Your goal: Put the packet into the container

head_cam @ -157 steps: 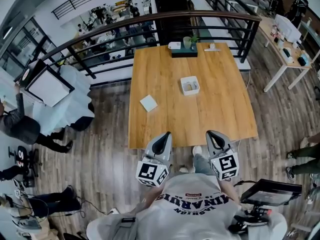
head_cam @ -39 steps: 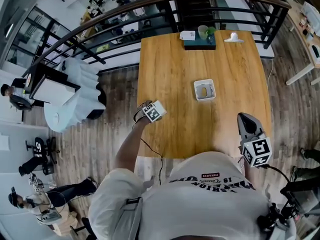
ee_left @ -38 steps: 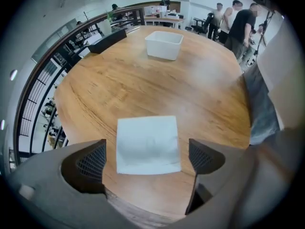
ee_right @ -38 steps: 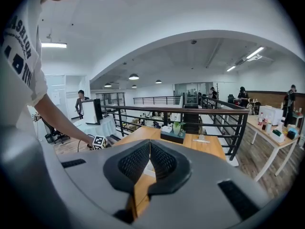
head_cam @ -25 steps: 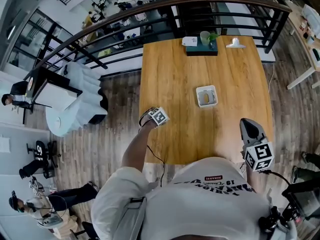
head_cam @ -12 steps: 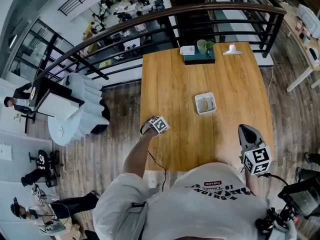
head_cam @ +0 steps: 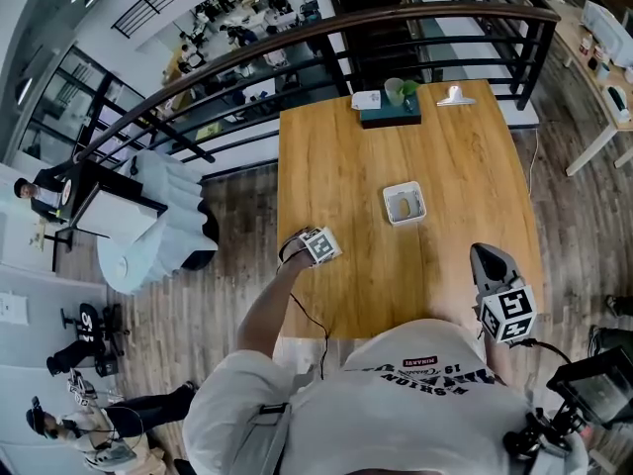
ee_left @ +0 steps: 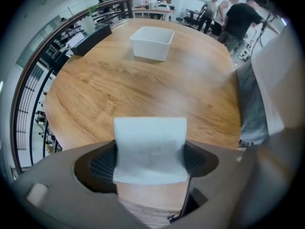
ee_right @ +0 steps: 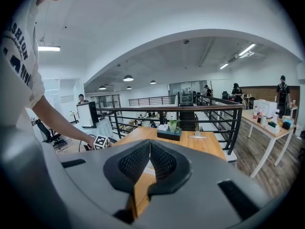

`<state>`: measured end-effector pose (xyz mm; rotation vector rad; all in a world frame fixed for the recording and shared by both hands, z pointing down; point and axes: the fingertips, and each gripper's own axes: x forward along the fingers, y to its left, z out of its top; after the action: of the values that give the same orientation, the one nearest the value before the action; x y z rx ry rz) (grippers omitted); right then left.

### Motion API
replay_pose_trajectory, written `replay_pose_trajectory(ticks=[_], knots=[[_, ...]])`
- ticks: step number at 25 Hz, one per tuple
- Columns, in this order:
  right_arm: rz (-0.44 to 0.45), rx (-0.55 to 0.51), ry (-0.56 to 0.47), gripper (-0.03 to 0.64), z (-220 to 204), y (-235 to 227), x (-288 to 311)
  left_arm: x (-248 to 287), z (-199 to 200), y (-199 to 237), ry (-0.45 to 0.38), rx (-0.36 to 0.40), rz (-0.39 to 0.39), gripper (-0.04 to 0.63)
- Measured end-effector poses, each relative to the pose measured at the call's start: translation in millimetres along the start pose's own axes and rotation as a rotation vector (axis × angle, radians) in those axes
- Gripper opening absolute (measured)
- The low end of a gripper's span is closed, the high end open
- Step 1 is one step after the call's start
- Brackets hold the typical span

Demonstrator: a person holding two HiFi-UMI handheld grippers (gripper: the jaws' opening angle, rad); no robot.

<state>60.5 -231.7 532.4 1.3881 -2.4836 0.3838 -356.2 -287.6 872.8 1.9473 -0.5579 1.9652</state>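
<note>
A white packet (ee_left: 150, 147) sits between the jaws of my left gripper (ee_left: 150, 159), which is shut on its two side edges. In the head view this left gripper (head_cam: 318, 246) is over the wooden table (head_cam: 465, 166) near its left edge, and its marker cube hides the packet. The white square container (head_cam: 404, 204) stands open-topped near the table's middle, also ahead of the packet in the left gripper view as the container (ee_left: 152, 42). My right gripper (head_cam: 499, 290) hangs off the table's near right corner, held level and shut on nothing; its tips (ee_right: 149, 144) meet.
At the table's far edge stand a dark tray (head_cam: 390, 115) with a cup and a small plant, a white card (head_cam: 366, 99) and a pale clip (head_cam: 455, 95). A black railing (head_cam: 297, 43) runs behind the table. People stand beyond the table (ee_left: 228, 13).
Several seconds ago both grippers hung near my body and the packet lay on the table. Since then the left gripper has reached out and closed on it; in the last second it barely moved.
</note>
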Motion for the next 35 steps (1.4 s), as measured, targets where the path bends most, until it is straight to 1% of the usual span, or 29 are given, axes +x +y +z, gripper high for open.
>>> replay_pose_trajectory(ticks=[2,4,6,9,10,13,15,19,23,29,35], knots=[[0.004,0.003,-0.001,0.009,1,1,1,-19,17,-3,-0.009,0.056,-0.001,0.416],[0.01,0.006,-0.004,0.009,0,4,2,-41,41,-4,-0.036,0.095,0.004,0.416],[0.018,0.009,-0.007,0.009,0,5,3,-61,68,-4,-0.069,0.114,0.007,0.416],[0.015,0.017,-0.012,0.009,-2,4,3,-89,113,-5,-0.145,0.128,0.007,0.416],[0.011,0.022,-0.014,0.008,-4,3,2,-97,124,-5,-0.153,0.137,0.011,0.416],[-0.011,0.036,-0.018,0.009,-8,-2,-3,-109,152,-9,-0.146,0.197,0.029,0.416],[-0.029,0.045,-0.021,0.009,-10,-5,-9,-114,175,-14,-0.162,0.249,0.035,0.416],[-0.062,0.068,-0.023,0.009,-16,-16,-18,-118,212,-16,-0.173,0.289,0.046,0.416],[-0.092,0.088,-0.029,0.009,-21,-25,-27,-112,235,-20,-0.156,0.339,0.046,0.416],[-0.148,0.129,-0.038,0.008,-29,-43,-44,-100,261,-20,-0.134,0.356,0.043,0.416],[-0.161,0.153,-0.042,0.009,-37,-49,-50,-81,282,-16,-0.096,0.367,0.038,0.416]])
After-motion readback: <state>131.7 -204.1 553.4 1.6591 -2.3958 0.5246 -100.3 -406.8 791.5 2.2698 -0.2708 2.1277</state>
